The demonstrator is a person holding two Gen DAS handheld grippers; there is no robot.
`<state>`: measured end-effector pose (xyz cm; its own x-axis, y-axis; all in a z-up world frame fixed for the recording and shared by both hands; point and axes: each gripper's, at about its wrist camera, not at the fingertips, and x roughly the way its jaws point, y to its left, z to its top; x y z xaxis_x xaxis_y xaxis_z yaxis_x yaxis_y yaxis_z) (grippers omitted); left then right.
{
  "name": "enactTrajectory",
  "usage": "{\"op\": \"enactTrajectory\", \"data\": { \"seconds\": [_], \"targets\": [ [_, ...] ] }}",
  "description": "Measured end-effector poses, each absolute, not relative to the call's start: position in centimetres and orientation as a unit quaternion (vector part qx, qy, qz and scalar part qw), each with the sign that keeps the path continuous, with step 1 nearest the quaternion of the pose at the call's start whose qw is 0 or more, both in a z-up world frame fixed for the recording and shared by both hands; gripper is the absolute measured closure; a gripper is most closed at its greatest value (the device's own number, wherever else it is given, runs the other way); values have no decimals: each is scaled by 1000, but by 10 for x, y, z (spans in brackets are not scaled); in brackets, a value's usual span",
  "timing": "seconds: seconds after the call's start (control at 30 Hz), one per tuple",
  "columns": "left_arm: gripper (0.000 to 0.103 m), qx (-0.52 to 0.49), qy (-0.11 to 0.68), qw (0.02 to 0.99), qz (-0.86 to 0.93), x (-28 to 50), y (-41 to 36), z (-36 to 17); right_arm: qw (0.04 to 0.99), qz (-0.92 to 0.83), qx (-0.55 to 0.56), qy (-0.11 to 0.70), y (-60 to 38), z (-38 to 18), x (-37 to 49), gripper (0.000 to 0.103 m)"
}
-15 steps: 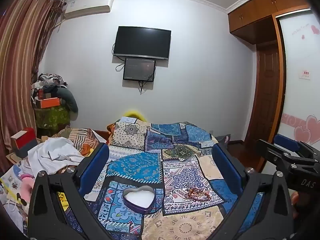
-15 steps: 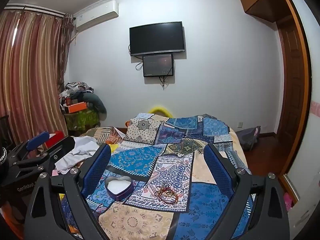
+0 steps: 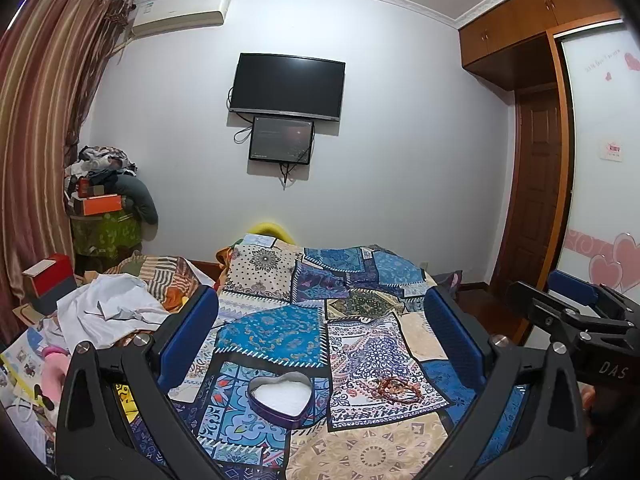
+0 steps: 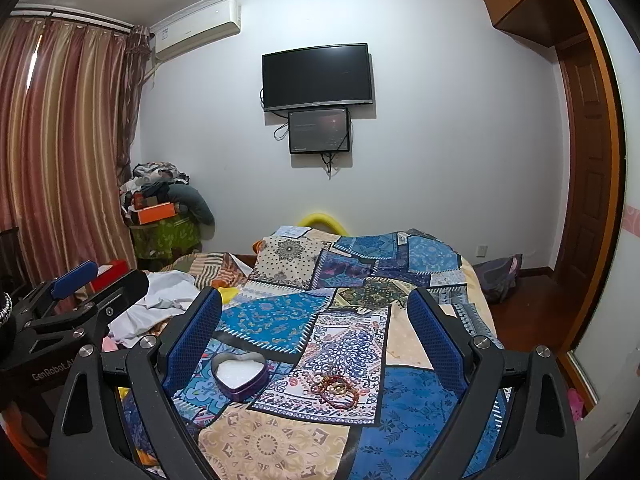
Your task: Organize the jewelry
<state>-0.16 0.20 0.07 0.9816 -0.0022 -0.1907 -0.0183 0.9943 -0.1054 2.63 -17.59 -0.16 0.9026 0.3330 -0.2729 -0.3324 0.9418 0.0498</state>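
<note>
A purple heart-shaped tin (image 3: 280, 398) with a white lining lies open on the patchwork bedspread (image 3: 280, 332); it also shows in the right wrist view (image 4: 240, 374). A small heap of red and gold bracelets (image 3: 394, 388) lies just right of it, seen too in the right wrist view (image 4: 336, 390). My left gripper (image 3: 320, 320) is open and empty, held above the bed behind the tin. My right gripper (image 4: 316, 312) is open and empty, above the bracelets. Each gripper shows at the edge of the other's view, the right one (image 3: 576, 312) and the left one (image 4: 80, 304).
White clothes (image 3: 108, 316) and striped bedding lie on the bed's left side. A red box (image 3: 50, 280) and a pile of clothes on a green stand (image 3: 106, 216) are at the left wall. A wooden door (image 3: 536, 200) and floor are to the right.
Both grippers have dipped slightly and moved a little nearer the tin and bracelets. Nothing on the bed has moved.
</note>
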Motion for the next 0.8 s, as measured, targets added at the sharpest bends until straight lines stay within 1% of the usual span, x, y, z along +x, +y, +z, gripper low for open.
{"op": "enactTrajectory", "data": {
  "seconds": [0.8],
  "targets": [
    [0, -56, 98, 994, 4, -3, 8, 2, 975, 171, 0, 144, -178, -4, 28, 11]
  ]
}}
